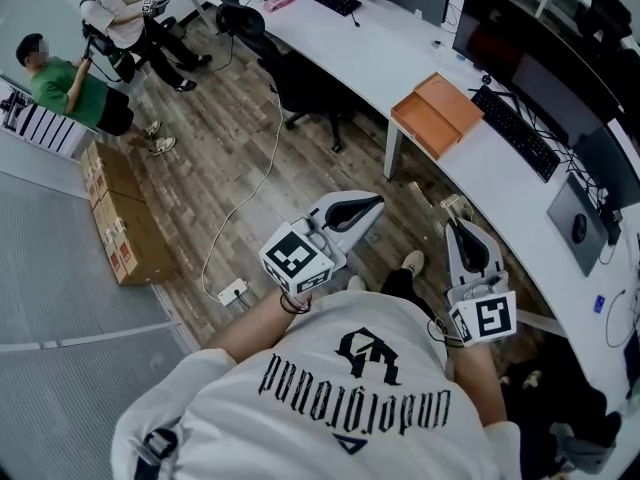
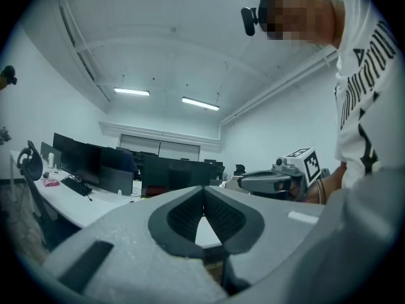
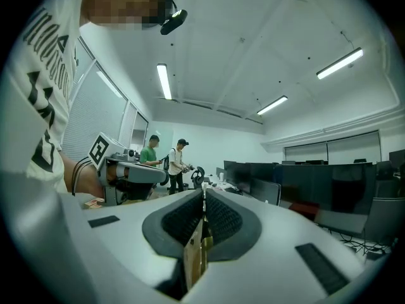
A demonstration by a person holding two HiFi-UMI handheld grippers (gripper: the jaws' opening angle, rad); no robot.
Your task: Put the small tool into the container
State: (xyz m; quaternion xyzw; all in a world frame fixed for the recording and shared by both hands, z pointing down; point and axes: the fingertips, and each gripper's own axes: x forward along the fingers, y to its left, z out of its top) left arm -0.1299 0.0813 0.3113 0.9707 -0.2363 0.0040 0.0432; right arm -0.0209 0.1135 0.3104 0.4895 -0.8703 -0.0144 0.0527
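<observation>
Both tongs are closed, fwiw. The left gripper (image 2: 203, 192) has its pad tips touching with nothing pinched, just a little wedge of daylight lower down between the pads. Same for the right gripper (image 3: 204, 194): jaws pressed together and narrow, with only a brown sliver of background showing through the slit below the tips. Both are held up near the person's chest, above the white t-shirt (image 1: 340, 388), left one angled off to the right, right one aimed away toward the far side. Each has its marker cube at the wrist end, left cube (image 1: 297, 258) and right cube (image 1: 485, 320).

Further out, there's wood floor (image 1: 230, 168) below, with a power strip (image 1: 232, 291) and its cable just left of the left gripper. A long white desk (image 1: 400, 58) curves along the right and far side, with an orange box (image 1: 437, 114) lying near its edge, a keyboard (image 1: 515, 133) to the right of that, and a black office chair (image 1: 300, 78) pulled up on the floor side. Cardboard boxes (image 1: 120, 218) sit on the left, and two people (image 1: 60, 83) are at the far left.

As for the small tool, I honestly can't pick it out in any view, and I can't tell whether that orange box is the container.
</observation>
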